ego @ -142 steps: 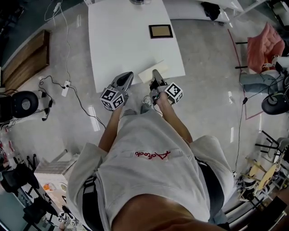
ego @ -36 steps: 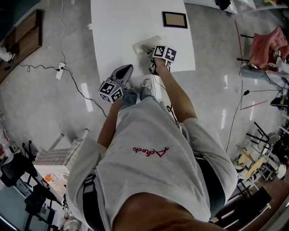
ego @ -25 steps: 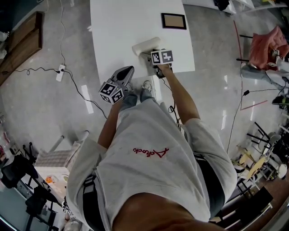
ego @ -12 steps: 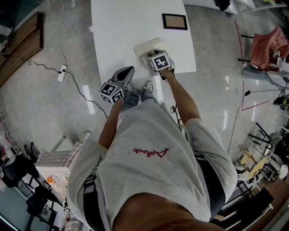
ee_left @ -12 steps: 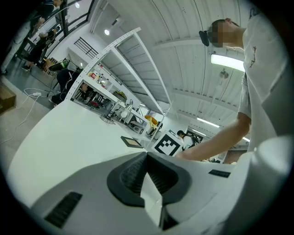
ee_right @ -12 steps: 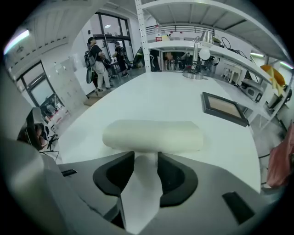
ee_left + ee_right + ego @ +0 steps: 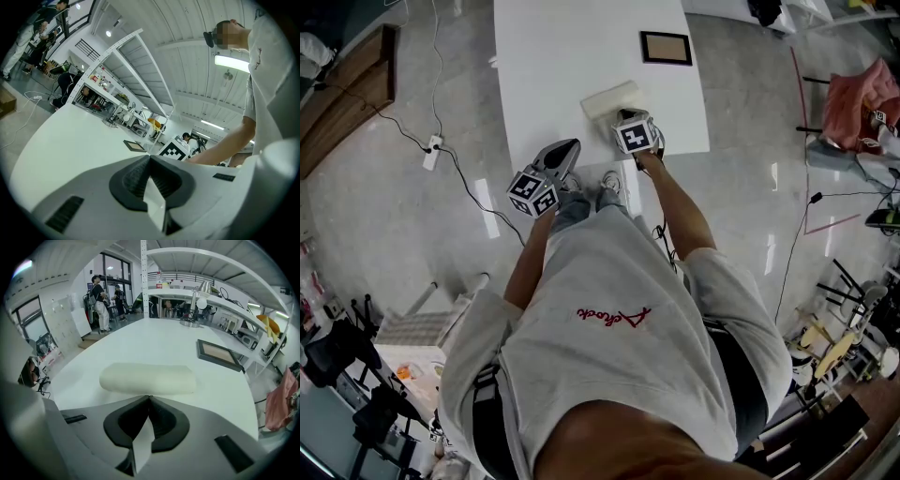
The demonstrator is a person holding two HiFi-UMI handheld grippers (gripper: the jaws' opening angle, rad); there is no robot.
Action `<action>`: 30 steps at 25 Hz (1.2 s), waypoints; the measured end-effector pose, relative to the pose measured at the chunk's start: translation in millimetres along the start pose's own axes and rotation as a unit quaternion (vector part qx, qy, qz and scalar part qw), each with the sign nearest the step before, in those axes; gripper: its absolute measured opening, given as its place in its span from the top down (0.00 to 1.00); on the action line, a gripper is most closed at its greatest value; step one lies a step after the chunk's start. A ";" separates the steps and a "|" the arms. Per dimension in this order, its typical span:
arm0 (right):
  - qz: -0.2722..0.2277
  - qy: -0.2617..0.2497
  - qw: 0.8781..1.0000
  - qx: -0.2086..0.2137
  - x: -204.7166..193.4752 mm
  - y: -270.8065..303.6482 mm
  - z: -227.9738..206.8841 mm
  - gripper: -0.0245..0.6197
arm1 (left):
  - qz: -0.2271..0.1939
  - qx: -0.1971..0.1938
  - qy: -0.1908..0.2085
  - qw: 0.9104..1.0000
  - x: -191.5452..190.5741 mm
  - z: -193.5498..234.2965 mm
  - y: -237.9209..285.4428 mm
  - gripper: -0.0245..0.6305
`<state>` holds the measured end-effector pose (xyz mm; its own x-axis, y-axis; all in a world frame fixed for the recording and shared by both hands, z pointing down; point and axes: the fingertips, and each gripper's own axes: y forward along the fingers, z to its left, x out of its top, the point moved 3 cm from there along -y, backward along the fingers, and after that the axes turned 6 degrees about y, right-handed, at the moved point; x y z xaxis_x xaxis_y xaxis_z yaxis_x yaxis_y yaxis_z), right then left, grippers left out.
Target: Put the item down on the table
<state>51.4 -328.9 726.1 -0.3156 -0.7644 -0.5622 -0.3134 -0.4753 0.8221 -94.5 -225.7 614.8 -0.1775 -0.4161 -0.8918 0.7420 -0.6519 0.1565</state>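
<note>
White tabletop [image 7: 553, 56] over glossy grey floor [image 7: 412, 234] bears the cream roll [image 7: 611, 97] near its front edge, short of a picture frame [image 7: 666, 47]; the right gripper [image 7: 149, 398], just closed, and the left gripper [image 7: 149, 157] both pinch nothing.

Cream roll [image 7: 612, 97]; white table [image 7: 553, 56]; dark frame [image 7: 666, 48] (tan centre); pink cloth [image 7: 853, 98]; grey floor [image 7: 394, 216]; pale shirt [image 7: 609, 375].

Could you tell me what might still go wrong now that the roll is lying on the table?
1. The cream roll is round and lies close to the near edge of the table, so it might roll off.
2. The right gripper, whose jaws have just closed empty, sits close behind the roll; a careless withdrawal could nudge it.
</note>
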 end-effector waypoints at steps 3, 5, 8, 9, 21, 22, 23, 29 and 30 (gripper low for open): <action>-0.020 0.015 1.000 -0.012 -0.6 -5.8 -4.7 0.96 | 0.003 -0.002 0.002 1.000 -2.0 -0.4 -0.1 0.94; -0.039 0.021 0.999 -0.023 -1.0 -13.0 -8.7 0.96 | 0.006 -0.004 0.002 1.000 -4.3 -2.1 0.7 0.94; -0.077 0.029 0.996 -0.030 -0.6 -25.0 -12.8 0.96 | 0.006 -0.009 0.002 1.000 -4.6 -6.9 3.7 0.94; -0.090 0.034 0.995 -0.032 0.1 -29.8 -13.6 0.96 | 0.006 -0.011 0.004 1.000 -3.7 -8.2 5.2 0.94; -0.258 0.053 0.965 -0.010 33.4 -108.1 3.3 0.96 | -0.001 -0.037 0.058 0.998 18.6 -27.3 20.8 0.94; -0.268 0.049 0.962 -0.008 35.7 -114.5 5.2 0.96 | -0.002 -0.038 0.062 0.997 20.5 -29.4 21.0 0.94; -0.277 0.046 0.960 -0.007 37.6 -120.1 6.8 0.96 | -0.003 -0.039 0.066 0.997 22.4 -31.0 21.0 0.94; -0.304 0.043 0.952 -0.007 44.1 -137.6 4.9 0.96 | -0.012 -0.046 0.093 0.995 39.3 -36.8 31.6 0.94; -0.305 0.044 0.951 -0.006 43.2 -139.9 3.9 0.96 | -0.014 -0.046 0.096 0.994 42.0 -39.2 33.8 0.94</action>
<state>78.1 -293.7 586.4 -0.0027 -0.3775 -0.9260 -0.4040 -0.8467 0.3463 -51.6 -240.4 566.0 -0.0787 -0.2642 -0.9612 0.7965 -0.5965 0.0987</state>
